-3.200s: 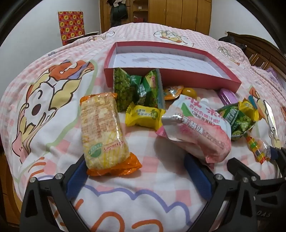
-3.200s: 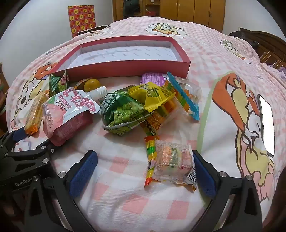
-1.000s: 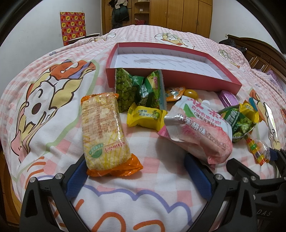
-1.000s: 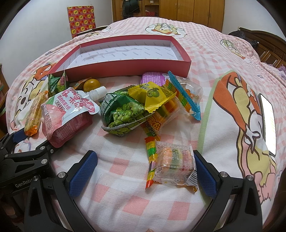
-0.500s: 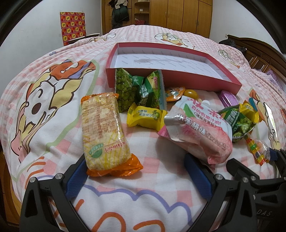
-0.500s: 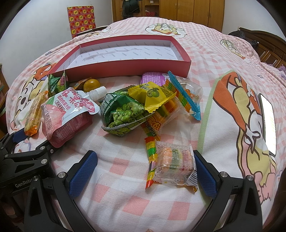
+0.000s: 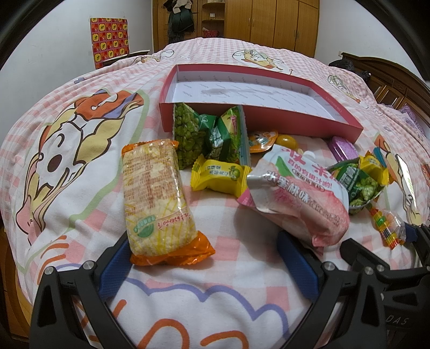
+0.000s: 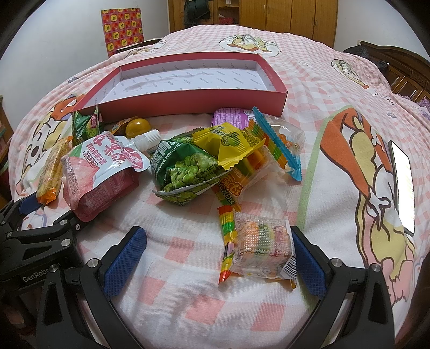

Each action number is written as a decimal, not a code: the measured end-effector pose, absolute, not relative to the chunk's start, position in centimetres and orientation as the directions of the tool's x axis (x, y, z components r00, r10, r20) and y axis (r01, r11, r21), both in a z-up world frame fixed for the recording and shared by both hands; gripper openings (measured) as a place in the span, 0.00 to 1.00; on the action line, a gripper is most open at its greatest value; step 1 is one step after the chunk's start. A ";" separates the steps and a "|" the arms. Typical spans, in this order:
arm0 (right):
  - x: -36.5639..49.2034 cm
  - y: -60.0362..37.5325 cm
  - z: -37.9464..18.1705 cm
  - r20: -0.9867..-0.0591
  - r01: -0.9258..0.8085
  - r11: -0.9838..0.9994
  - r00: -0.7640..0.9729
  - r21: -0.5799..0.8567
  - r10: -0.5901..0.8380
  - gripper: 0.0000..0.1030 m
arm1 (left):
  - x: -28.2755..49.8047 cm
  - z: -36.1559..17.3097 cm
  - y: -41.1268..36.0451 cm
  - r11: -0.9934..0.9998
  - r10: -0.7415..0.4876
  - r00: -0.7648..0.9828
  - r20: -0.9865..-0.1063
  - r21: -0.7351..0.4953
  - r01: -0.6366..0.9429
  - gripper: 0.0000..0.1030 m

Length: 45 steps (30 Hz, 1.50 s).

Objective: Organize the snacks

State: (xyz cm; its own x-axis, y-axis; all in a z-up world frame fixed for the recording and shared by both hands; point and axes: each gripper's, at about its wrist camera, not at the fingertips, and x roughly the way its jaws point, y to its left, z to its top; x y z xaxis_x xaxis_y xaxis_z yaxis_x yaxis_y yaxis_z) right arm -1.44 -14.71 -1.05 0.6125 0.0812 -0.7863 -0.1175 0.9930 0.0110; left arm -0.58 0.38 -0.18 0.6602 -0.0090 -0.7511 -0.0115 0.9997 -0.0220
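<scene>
- We are over a bed (image 7: 80, 150) covered in a pink checked sheet with cartoon prints; wooden wardrobes (image 7: 271, 24) stand at the far wall at twelve o'clock.
- Nearest us, our left gripper (image 7: 207, 263) rests low on the sheet, its blue pads spread wide and holding nothing. The orange-ended rice cracker pack (image 7: 156, 198) lies at eleven o'clock, its near end just beside the left pad, likely the first pick.
- Our right gripper (image 8: 215, 255) is likewise spread wide and empty. A clear-wrapped rainbow candy block (image 8: 262, 247) sits between its pads, close against the right one at one o'clock, which suggests we are lined up to close on it.
- A little farther, a pink peach drink pouch (image 8: 102, 171) lies at ten o'clock in the right view, its white cap pointing away.
- Beyond, at twelve o'clock, a green pea bag (image 8: 185, 169) sits under a yellow lemon candy packet (image 8: 233, 139), with a blue-edged clear packet (image 8: 282, 142) at one o'clock.
- Farthest, the red shallow box (image 8: 193, 102) lies open and empty with its near wall facing the pile, presumably where the snacks belong. None has gone in yet.
</scene>
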 end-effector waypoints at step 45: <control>-3.5 -17.9 0.7 -0.758 -0.243 0.966 0.613 0.090 0.224 0.93 | 0.0 3.4 4.7 0.989 -0.126 0.625 -0.770 -0.144 0.022 0.69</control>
State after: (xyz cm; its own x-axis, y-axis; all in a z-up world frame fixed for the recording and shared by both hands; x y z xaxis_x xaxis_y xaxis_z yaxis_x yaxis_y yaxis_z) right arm -3.53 -17.94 0.65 0.6127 0.2244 -0.7578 -0.2429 0.9659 0.0896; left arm 0.02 4.68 3.35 0.6251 -0.1257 -0.7704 0.0219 0.9894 -0.1437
